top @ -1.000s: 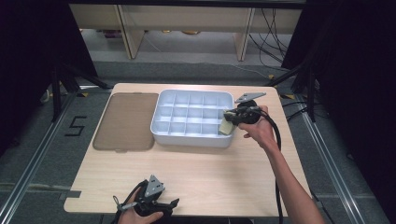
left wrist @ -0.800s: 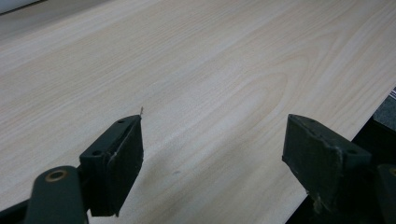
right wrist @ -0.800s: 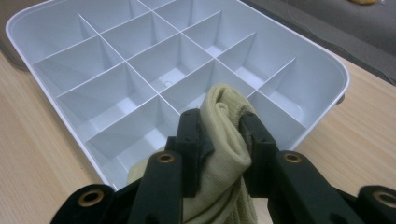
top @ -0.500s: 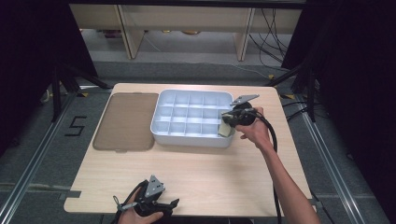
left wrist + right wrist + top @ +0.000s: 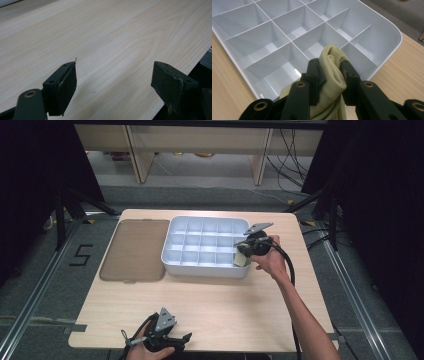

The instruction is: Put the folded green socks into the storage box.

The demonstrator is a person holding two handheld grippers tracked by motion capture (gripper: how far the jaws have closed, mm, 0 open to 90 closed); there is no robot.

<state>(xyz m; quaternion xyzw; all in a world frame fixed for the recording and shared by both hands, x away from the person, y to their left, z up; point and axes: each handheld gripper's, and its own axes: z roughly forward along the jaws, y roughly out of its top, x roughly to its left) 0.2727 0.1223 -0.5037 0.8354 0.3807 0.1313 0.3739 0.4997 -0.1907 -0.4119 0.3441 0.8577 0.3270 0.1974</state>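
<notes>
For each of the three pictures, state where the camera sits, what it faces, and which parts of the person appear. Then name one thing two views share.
High view: above the person's side, looking forward and down on the table; both forearms, hands, left claw and right claw show.
Left gripper view: on the left claw, looking across bare table; its open jaws show.
Right gripper view: on the right claw, facing the tray; its jaws pinch a cloth.
Shared: tray and cloth in the high and right gripper views.

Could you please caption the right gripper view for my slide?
Right gripper pinches a rolled beige cloth above the white divided tray.
</notes>
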